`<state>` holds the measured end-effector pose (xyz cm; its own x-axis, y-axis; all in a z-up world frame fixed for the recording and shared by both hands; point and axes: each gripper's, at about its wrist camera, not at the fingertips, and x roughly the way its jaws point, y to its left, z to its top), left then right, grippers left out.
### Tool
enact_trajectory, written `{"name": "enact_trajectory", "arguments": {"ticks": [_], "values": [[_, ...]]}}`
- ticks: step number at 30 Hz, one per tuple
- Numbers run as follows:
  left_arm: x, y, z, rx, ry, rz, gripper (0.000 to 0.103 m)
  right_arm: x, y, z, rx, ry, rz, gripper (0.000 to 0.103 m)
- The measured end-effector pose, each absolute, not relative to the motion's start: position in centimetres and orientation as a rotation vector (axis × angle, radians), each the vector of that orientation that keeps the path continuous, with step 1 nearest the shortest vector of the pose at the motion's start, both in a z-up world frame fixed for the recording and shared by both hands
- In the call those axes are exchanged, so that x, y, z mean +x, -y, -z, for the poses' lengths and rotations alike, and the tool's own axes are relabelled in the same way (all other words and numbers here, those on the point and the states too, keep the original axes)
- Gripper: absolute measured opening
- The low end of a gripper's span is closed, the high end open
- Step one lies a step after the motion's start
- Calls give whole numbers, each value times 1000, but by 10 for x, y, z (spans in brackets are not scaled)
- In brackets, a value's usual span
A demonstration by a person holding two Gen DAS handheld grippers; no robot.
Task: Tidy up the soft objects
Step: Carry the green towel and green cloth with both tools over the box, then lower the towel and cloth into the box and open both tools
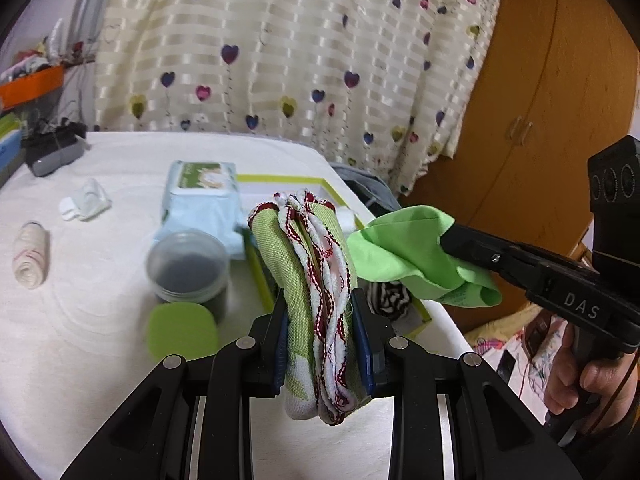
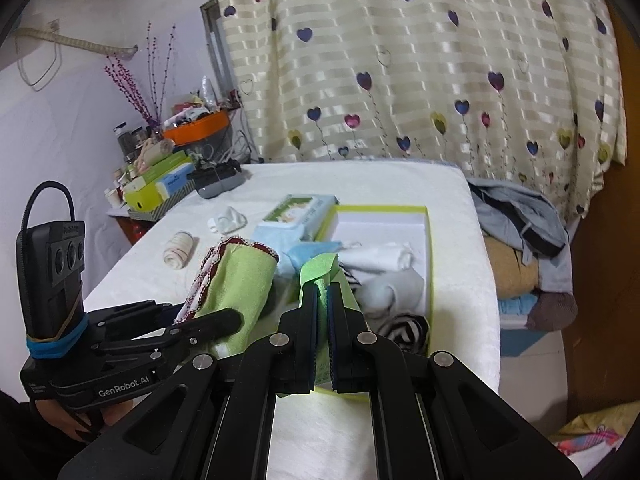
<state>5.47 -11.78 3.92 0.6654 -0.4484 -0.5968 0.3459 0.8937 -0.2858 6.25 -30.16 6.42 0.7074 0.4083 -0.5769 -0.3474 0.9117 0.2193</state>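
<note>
My left gripper (image 1: 320, 300) is shut on a folded green cloth with red-and-white trim (image 1: 316, 264) and holds it above the white table. The same cloth shows in the right wrist view (image 2: 236, 280). My right gripper (image 2: 321, 286) is shut on a bright green cloth (image 2: 316, 270), seen from the left wrist as a bunched piece (image 1: 404, 252) just right of the trimmed cloth. Both hover by the green-rimmed box (image 2: 428, 248), which holds white socks (image 2: 384, 264) and a striped sock (image 2: 404, 330). A rolled sock (image 1: 30, 258) and a white sock (image 1: 86, 200) lie on the table.
A wet-wipes pack (image 1: 200, 200), a lidded jar (image 1: 188, 268) and a green pad (image 1: 182, 330) sit left of the box. A dark shoe (image 1: 52, 148) lies at the far left. Piled clothes (image 2: 520, 240) sit beyond the table's right edge. A curtain hangs behind.
</note>
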Motion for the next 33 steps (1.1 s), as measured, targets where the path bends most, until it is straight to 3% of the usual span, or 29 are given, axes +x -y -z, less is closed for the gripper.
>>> {"name": "enact_trajectory", "arguments": {"ticks": [18, 33], "values": [[81, 151, 2, -115, -858, 510, 27, 88, 315, 3, 128, -838, -394, 5], [111, 160, 8, -109, -867, 467, 27, 122, 312, 15, 98, -841, -373, 5]]}}
